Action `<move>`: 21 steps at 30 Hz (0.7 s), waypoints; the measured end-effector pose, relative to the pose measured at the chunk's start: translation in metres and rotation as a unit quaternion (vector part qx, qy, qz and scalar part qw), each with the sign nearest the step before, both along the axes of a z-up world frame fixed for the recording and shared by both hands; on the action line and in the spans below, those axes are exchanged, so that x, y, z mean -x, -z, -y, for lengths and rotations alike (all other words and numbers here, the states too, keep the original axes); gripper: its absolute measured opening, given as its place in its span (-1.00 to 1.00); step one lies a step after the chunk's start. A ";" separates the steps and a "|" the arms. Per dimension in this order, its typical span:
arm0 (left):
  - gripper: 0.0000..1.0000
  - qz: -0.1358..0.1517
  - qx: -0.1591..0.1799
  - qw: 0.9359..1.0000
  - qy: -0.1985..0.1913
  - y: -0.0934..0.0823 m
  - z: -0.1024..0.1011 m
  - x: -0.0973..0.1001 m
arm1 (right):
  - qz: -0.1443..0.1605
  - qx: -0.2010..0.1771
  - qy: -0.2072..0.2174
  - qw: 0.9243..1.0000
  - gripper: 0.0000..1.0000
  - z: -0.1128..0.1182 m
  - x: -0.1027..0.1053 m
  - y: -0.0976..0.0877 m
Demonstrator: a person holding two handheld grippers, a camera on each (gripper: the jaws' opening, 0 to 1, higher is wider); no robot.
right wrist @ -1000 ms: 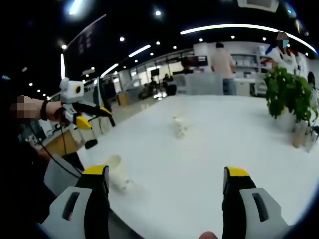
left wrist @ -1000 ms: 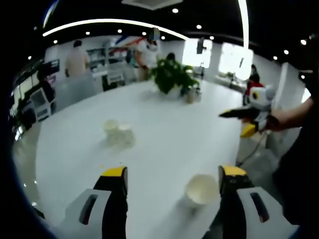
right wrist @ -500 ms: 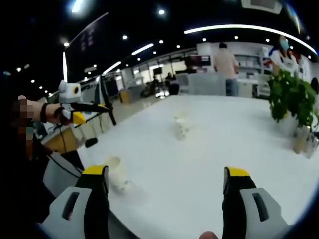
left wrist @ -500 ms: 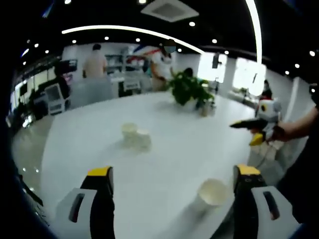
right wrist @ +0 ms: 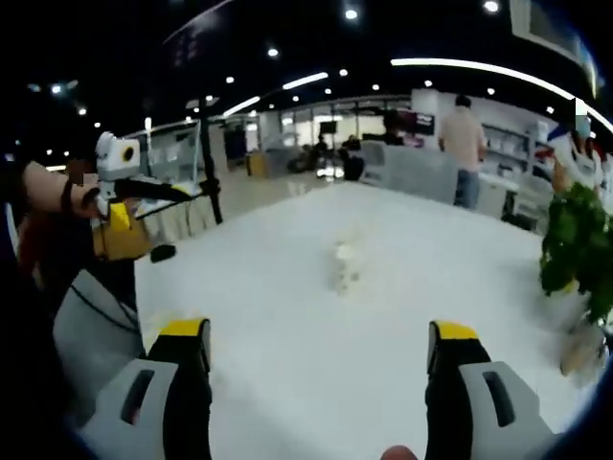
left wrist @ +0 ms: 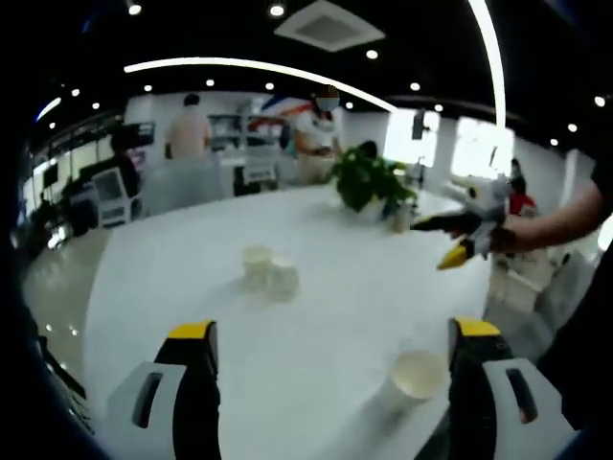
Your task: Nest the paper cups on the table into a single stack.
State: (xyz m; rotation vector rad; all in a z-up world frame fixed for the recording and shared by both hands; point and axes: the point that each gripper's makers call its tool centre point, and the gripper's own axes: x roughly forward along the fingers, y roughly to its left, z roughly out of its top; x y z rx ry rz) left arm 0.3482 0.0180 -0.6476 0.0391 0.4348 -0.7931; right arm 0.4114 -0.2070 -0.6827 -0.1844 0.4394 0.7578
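Note:
Two pale paper cups (left wrist: 269, 271) stand side by side in the middle of the white table (left wrist: 192, 287) in the left gripper view; the right gripper view has them further off (right wrist: 345, 269). A third paper cup (left wrist: 418, 375) stands upright near the table's edge, just left of my left gripper's right jaw. My left gripper (left wrist: 330, 383) is open above the table with nothing between its jaws. My right gripper (right wrist: 316, 383) is open too, held over bare table. The other gripper (left wrist: 460, 227) enters the left gripper view from the right, held in a hand.
A potted green plant (left wrist: 369, 182) stands at the table's far side, with a small jar beside it. People stand beyond the table near shelves (left wrist: 190, 134). The left gripper (right wrist: 144, 187) is held off the table's left edge in the right gripper view.
Both cameras have shifted. In the right gripper view the near cup by the left jaw has left the picture. In the left gripper view the other gripper has risen and moved toward the table.

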 end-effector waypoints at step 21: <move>0.98 -0.007 0.000 1.000 -0.018 0.013 0.000 -0.007 | -0.062 -0.008 -0.013 0.998 0.43 -0.066 -0.160 0.072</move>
